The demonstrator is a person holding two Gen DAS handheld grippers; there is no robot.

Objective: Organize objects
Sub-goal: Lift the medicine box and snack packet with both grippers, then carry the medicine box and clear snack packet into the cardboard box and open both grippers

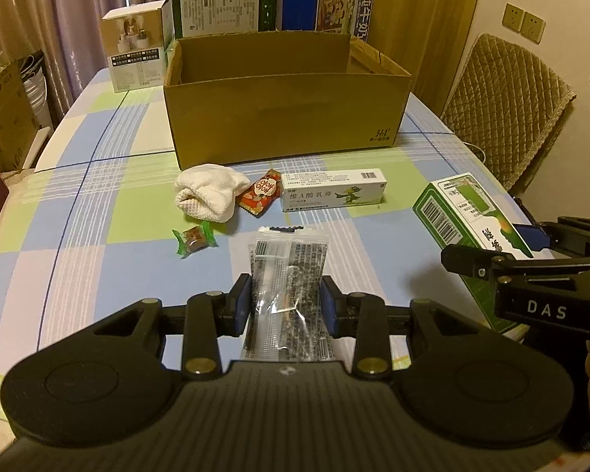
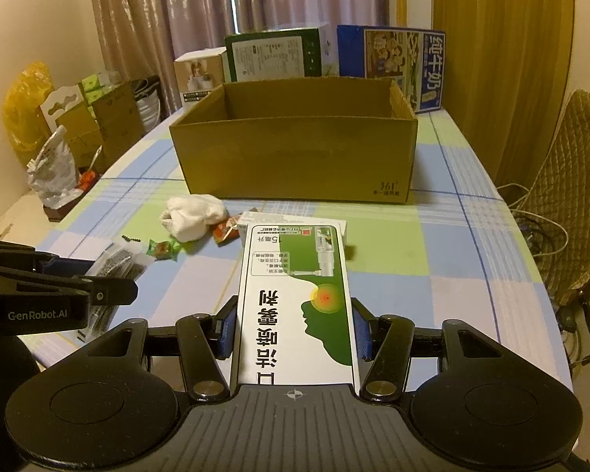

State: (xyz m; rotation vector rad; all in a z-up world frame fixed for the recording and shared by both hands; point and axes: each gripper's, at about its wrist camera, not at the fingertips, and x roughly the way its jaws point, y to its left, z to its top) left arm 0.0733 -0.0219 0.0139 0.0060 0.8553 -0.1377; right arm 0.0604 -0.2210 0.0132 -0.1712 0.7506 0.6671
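Observation:
My left gripper [image 1: 286,303] is shut on a clear plastic packet [image 1: 287,275] with dark print, held just above the tablecloth. My right gripper [image 2: 294,328] is shut on a green and white spray box [image 2: 297,303]; the same spray box [image 1: 472,220] shows at the right of the left wrist view. An open cardboard box [image 1: 287,114] stands beyond both grippers; its floor is hidden. In front of it lie a white rolled cloth [image 1: 208,192], a red snack packet [image 1: 260,192], a white ointment box [image 1: 332,190] and a green wrapped candy [image 1: 194,238].
Three printed cartons [image 1: 224,6] stand behind the cardboard box at the table's far edge. A quilted chair [image 1: 507,110] is at the right side. Boxes and bags [image 2: 78,118] crowd the floor to the left. Cables [image 2: 542,228] hang off the right table edge.

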